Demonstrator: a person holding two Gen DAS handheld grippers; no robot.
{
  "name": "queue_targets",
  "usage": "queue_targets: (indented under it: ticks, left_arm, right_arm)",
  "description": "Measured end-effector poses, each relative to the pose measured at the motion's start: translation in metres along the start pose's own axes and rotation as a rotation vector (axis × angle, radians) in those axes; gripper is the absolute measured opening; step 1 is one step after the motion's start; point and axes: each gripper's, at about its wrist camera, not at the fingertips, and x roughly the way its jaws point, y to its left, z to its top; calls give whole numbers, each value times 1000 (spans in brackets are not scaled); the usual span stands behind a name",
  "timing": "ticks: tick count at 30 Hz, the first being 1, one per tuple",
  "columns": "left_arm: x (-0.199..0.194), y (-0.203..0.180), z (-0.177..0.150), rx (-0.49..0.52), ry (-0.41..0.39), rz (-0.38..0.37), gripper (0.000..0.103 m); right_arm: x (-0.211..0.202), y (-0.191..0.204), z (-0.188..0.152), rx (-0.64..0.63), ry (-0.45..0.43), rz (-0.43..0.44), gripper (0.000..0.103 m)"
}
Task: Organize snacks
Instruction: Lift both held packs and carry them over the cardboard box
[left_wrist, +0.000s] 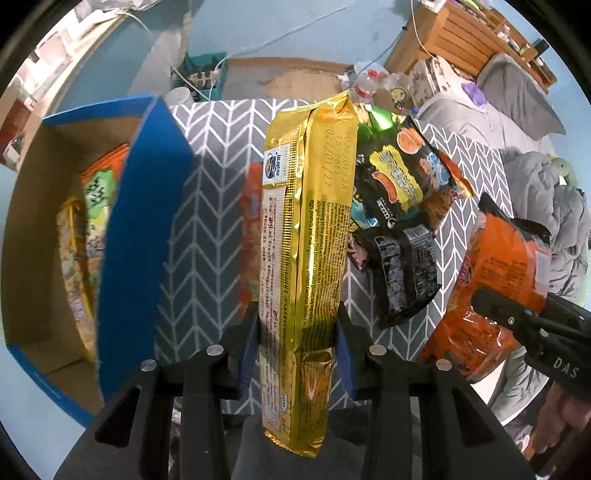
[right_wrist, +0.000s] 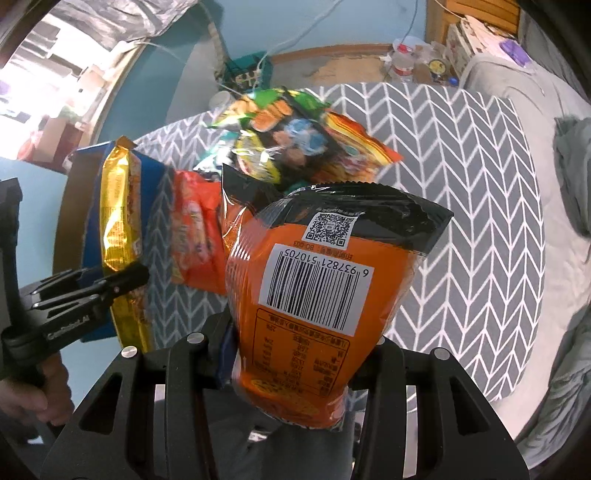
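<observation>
L gripper (left_wrist: 297, 350) clamping gold pack (left_wrist: 306, 236), R gripper (right_wrist: 295, 365) orange bag (right_wrist: 314, 295), over chevron cloth (right_wrist: 461, 184), blue floor.

I count one blue cardboard box (left_wrist: 144, 229); everything else I place from it. Inside it I can make out two packets (left_wrist: 88, 229), though more may be hidden. Just beside it I hold one gold packet (left_wrist: 306, 236) in one gripper (left_wrist: 297, 354). Farther from the box, my second gripper (right_wrist: 295, 354) holds one orange bag (right_wrist: 314, 291). Between them, beside the box, lies one loose heap of snacks (left_wrist: 402, 206); I cannot count its bags exactly.
</observation>
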Motion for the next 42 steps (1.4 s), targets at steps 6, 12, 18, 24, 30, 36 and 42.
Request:
queue_targets:
  ticks: [6, 12, 18, 24, 30, 36, 42]
  left_arm:
    - [-12, 7, 3, -18, 4, 8, 37]
    - [-39, 28, 4, -62, -22, -16, 37]
    - [-63, 51, 4, -108, -61, -31, 37]
    - [-81, 85, 3, -172, -99, -31, 37]
    - [-87, 129, -2, -258, -116, -3, 37]
    - [-91, 171, -4, -326, -123, 27, 37]
    - [-87, 203, -5, -360, -123, 55, 37]
  right_arm:
    - [-4, 30, 15, -39, -5, 21, 43]
    - [-8, 65, 29, -89, -12, 50, 43]
    - [-10, 103, 43, -151, -12, 89, 43]
    - [-6, 147, 54, -214, -5, 129, 43]
    - [5, 197, 69, -272, 7, 170, 43]
    - [19, 242, 80, -351, 23, 195, 43]
    - [39, 282, 88, -402, 48, 197, 43]
